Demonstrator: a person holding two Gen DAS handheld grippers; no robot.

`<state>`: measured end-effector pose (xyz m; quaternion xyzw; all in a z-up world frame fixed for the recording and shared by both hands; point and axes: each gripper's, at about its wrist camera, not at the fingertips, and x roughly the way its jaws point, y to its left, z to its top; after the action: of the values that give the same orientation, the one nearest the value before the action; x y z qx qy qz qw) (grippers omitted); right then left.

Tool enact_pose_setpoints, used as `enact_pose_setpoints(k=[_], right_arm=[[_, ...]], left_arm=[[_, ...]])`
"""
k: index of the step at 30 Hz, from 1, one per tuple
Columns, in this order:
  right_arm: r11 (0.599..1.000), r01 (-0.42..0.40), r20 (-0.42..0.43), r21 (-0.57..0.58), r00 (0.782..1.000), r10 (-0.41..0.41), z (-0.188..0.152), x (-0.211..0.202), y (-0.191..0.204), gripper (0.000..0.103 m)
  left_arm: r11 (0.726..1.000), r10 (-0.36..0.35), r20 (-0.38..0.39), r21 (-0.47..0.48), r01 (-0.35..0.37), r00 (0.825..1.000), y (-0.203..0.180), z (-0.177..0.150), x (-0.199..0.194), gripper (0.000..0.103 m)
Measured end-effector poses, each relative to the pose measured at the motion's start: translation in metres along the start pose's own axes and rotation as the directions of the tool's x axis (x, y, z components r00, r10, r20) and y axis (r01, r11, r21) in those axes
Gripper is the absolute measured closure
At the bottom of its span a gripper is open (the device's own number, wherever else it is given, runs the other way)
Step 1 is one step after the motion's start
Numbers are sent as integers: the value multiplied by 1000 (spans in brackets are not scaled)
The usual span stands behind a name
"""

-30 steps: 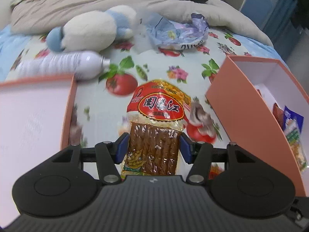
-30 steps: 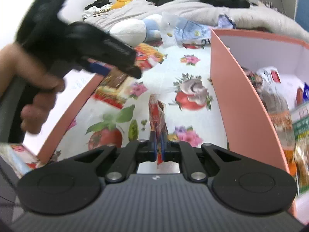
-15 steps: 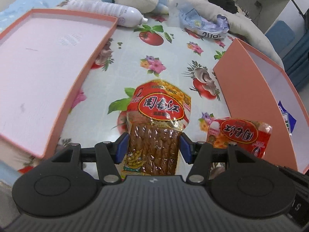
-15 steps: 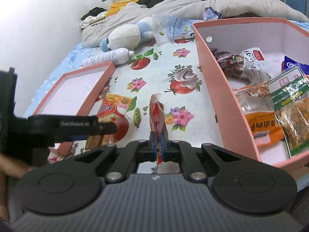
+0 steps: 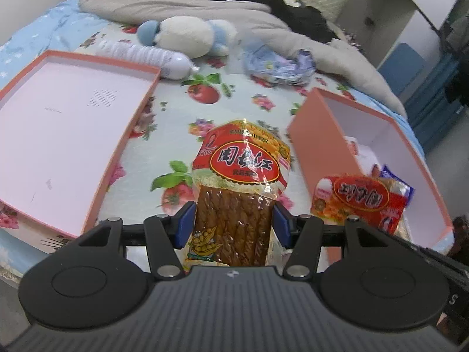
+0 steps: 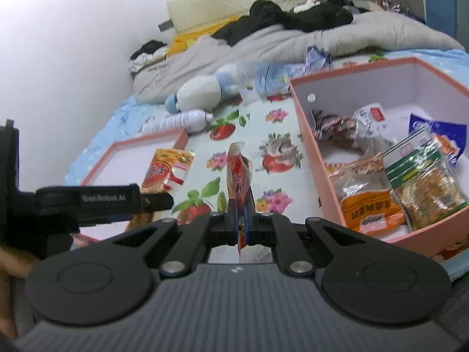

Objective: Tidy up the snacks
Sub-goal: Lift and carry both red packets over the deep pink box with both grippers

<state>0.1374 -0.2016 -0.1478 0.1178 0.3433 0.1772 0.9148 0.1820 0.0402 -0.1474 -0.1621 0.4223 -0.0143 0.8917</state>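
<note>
My left gripper [image 5: 234, 225] is shut on a brown tofu-stick snack pack [image 5: 240, 182] with a red and yellow label, held above the flowered bedsheet. My right gripper [image 6: 241, 223] is shut on a thin red snack packet [image 6: 239, 173], seen edge-on; the same packet shows flat in the left wrist view [image 5: 362, 199], beside the pink box [image 5: 310, 135]. In the right wrist view the pink box [image 6: 310, 135] holds several snack bags. The left gripper and its pack [image 6: 164, 173] appear at the left there.
The box's pink lid [image 5: 129, 135] lies open-side up at the left. A plush toy [image 5: 187, 36], a white bottle [image 5: 146, 58] and a crumpled blue wrapper [image 5: 278, 64] lie behind. A grey blanket [image 5: 176, 3] is piled at the back.
Both grippers have risen and pulled back, so the views now take in the whole lid and box. The right gripper's red packet has come close to the box's front edge. Both grips are unchanged.
</note>
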Motion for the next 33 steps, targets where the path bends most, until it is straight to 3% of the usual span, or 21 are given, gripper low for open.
enact_pose_setpoints(k=[7,17,26,33], right_arm=[[999,40,95,-30,995,-37,12,-44,2,96],[989,150,174,-12,974,-145,15,-87,-25,96],[969,244,212,48,945,-248,21,-100,-67,96],[954,284,196,91,935,-297,33,-86,-107,96]], left_arm=[[998,-51,68,27,49,996,-23,6,-34,42],[982,-168,62,96,161,984,-76,-2,-47,42],[951,-265,36,176,255,963,-135,10,-26,42],[935,-297,-9,202,293,955,-173,24,13,42]])
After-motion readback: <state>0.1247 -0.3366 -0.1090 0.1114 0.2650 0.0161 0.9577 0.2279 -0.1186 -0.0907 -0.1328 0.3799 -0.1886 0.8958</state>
